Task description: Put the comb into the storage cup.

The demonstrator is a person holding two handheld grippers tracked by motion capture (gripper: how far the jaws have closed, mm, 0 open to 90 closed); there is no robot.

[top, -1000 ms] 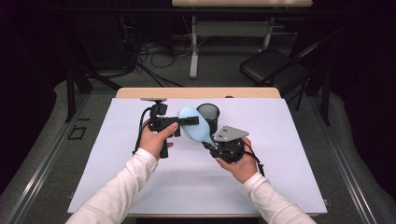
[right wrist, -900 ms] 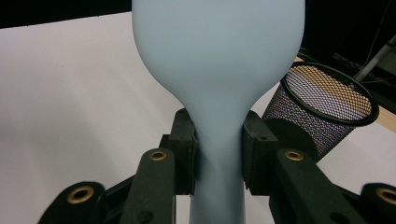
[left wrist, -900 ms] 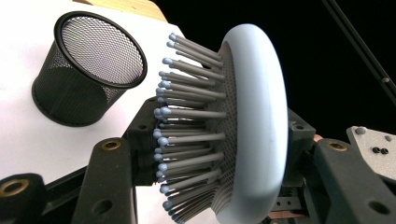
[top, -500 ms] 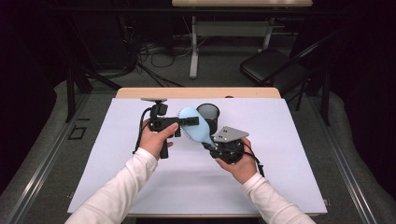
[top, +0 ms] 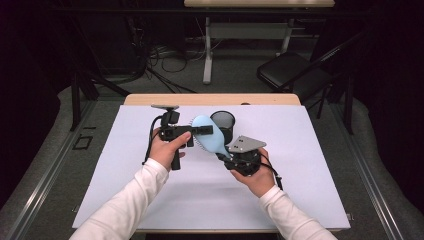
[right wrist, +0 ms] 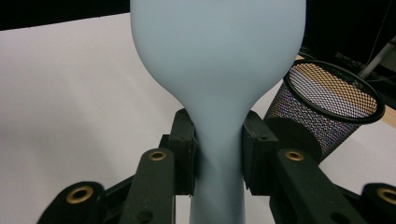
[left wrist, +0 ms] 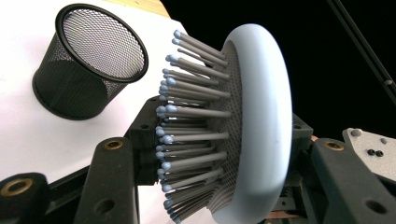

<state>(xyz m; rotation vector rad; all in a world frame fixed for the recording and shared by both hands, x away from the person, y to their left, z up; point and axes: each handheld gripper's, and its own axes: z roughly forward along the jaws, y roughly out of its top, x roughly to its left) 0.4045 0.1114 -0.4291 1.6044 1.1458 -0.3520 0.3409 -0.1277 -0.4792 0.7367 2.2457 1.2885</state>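
Observation:
A light blue hairbrush (top: 209, 140) with grey bristles is held above the white mat between both grippers. My left gripper (top: 202, 131) is shut on the brush head: in the left gripper view one pad sits among the bristles (left wrist: 196, 121) and the other against the smooth back of the brush (left wrist: 266, 102), with the gripper (left wrist: 222, 140) around them. My right gripper (top: 226, 156) is shut on the narrow neck of the brush (right wrist: 217, 60), its pads pressing both sides where the gripper (right wrist: 218, 154) closes.
A black mesh cup (top: 223, 123) stands upright on the white mat (top: 310, 165) just behind the brush, seen also as the cup (left wrist: 88, 60) and the cup (right wrist: 327, 102). A wooden table edge (top: 150, 99) runs along the back. A folding chair (top: 290, 70) stands beyond.

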